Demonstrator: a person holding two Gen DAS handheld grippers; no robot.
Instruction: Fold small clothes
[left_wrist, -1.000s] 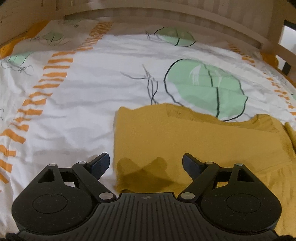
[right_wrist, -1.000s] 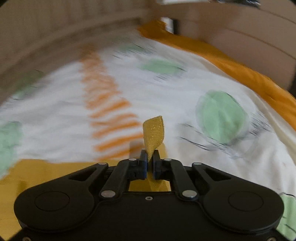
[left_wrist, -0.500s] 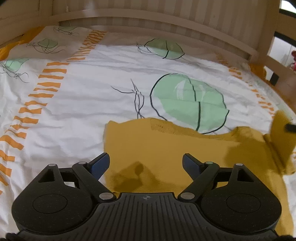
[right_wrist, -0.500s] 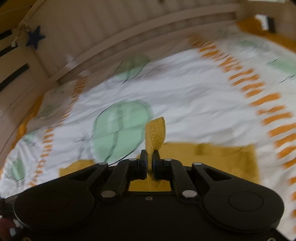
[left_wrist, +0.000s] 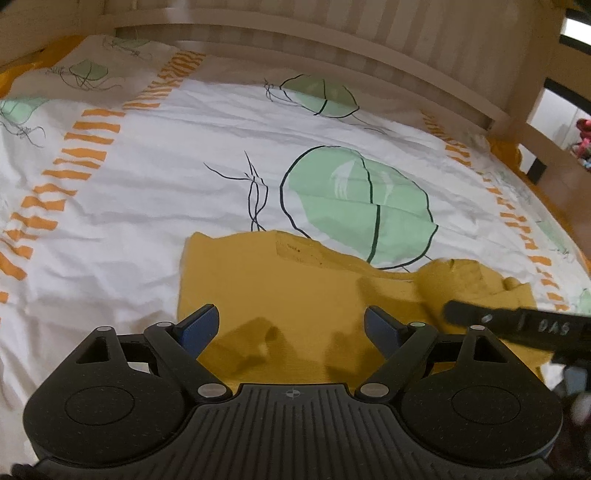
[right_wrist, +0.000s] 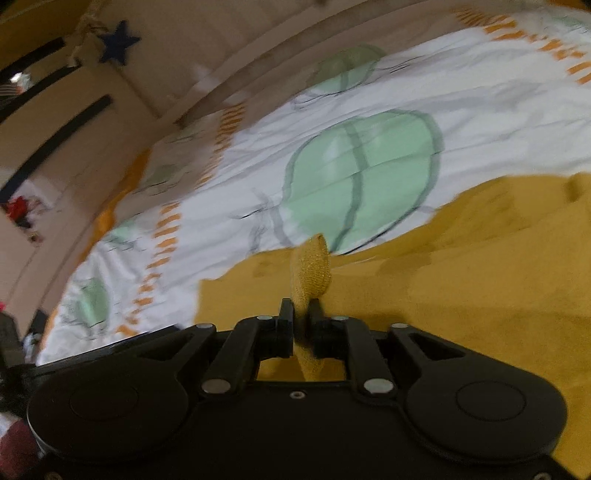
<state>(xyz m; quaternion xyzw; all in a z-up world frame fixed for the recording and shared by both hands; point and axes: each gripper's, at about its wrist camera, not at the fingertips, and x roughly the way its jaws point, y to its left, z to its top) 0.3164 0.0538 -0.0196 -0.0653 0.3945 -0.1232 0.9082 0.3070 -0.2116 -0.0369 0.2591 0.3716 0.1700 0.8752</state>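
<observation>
Spread flat just ahead of the left gripper (left_wrist: 291, 325): mustard garment (left_wrist: 295, 295), soft matte knit, roughly rectangular, on a wrinkled white bedsheet (left_wrist: 147, 192) printed with green leaves and orange dashes. Jaws wide apart, blue pads bare, hovering over the near hem. Pinched tight in the right gripper (right_wrist: 302, 317): a rounded fold of that garment, standing upright beyond the fingertips. Pale wooden slatted rail (left_wrist: 332, 40) beyond.
</observation>
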